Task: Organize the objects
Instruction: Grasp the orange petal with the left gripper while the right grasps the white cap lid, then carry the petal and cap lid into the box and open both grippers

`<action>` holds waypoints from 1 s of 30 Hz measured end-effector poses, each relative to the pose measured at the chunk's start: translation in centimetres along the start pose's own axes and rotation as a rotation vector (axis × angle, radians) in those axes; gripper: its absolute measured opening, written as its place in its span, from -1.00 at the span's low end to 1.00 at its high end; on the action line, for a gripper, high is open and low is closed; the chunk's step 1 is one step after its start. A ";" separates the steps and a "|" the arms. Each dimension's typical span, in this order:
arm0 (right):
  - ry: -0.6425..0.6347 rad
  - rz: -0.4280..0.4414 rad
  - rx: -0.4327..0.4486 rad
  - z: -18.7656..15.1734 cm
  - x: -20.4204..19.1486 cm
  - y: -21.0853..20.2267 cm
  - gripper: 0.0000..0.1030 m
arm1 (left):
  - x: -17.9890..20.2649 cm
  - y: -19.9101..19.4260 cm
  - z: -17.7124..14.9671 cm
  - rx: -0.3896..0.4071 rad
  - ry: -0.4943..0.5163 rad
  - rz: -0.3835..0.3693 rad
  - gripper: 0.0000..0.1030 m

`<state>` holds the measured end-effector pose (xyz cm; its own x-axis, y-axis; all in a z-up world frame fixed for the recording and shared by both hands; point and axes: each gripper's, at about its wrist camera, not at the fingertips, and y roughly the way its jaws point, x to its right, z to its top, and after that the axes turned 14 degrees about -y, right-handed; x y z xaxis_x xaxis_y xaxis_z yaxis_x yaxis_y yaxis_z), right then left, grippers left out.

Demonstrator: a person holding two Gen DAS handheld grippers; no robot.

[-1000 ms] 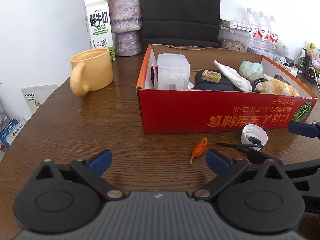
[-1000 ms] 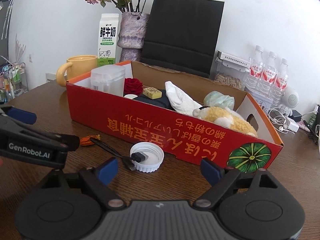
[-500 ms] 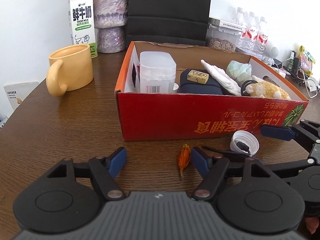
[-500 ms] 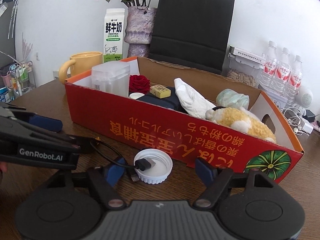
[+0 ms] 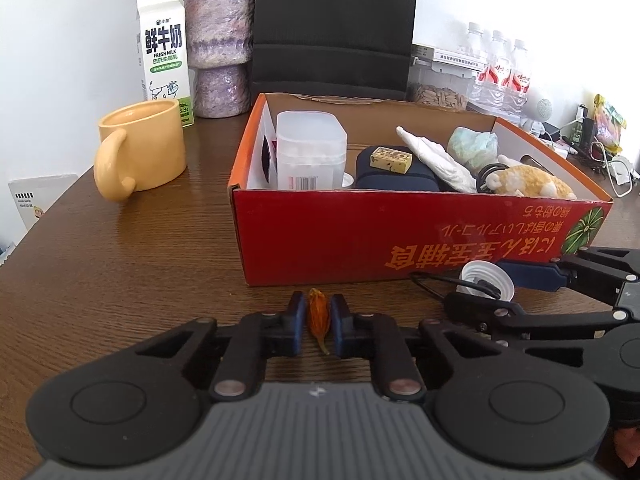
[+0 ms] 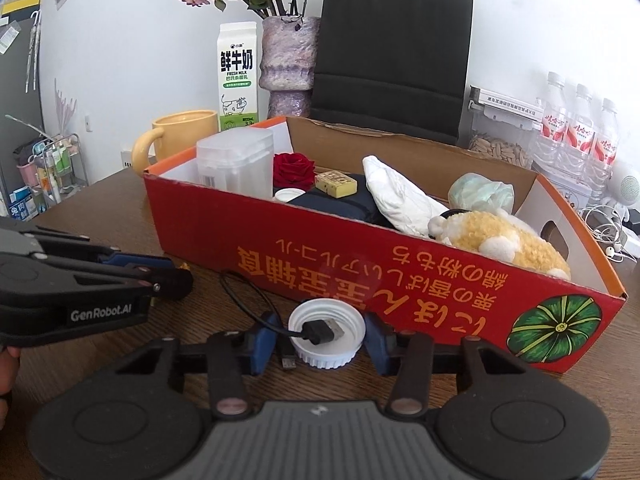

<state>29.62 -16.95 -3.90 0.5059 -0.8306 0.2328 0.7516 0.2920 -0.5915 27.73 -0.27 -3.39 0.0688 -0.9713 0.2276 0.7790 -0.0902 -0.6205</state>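
Closing on two loose items in front of the red box point(image 5: 400, 236); entries below.

Left gripper point(image 5: 318, 322): jaws nearly together, blue pads flanking the orange dried flower point(image 5: 319, 314). Pads look to be touching it on both sides, or just short of that; firm contact cannot be confirmed.

Dried flower, position: between the left jaws, lying on the wooden table point(image 5: 120, 272), just ahead of the box's near wall.

Dried flower, handling (judgement): very light, brittle, likely to crumble or shed if squeezed. Best taken across the thick middle of the body with minimal force, not at the thin tail.

Right gripper point(image 6: 318, 338): jaws partly open, one pad on each side of the white cap point(image 6: 327, 332), close to its ribbed wall. Contact cannot be told.

White cap, position: between the right jaws, open side up, on the table just beside the box front.

Black cable point(image 6: 256, 300): its USB plug rests inside the cap; the cord loops out past the left-hand pad.

Cap, handling (judgement): light, stiff plastic; the ribbed rim gives grip. Take across the outer wall.

Risk (judgement): the cable plug may ride up with the cap or tip it on lifting.

Red box contents: clear container point(image 6: 234, 164), red rose point(image 6: 294, 166), plush toy point(image 6: 496, 236), other items.
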 end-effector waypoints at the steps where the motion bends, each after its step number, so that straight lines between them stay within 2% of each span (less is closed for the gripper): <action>1: 0.000 -0.001 0.002 0.0 0.0 0.0 -0.10 | 0.0 0.0 0.0 0.001 -0.001 0.002 -0.71; 9: 0.004 -0.009 0.026 0.0 0.0 -0.4 -0.18 | -0.4 -0.3 -0.1 0.012 -0.019 0.001 -0.73; 10: 0.004 -0.012 0.029 0.0 -0.1 -0.5 -0.24 | -0.5 -0.4 -0.1 0.014 -0.022 0.000 -0.73; 30: 0.016 -0.036 0.093 -0.6 -1.0 -3.4 -0.24 | -0.4 -3.1 -1.4 0.076 -0.073 0.026 -0.73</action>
<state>26.32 -17.40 -2.55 0.4716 -0.8485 0.2400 0.8055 0.3037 -0.5088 24.42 0.10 -2.66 0.1327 -0.9542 0.2680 0.8215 -0.0454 -0.5684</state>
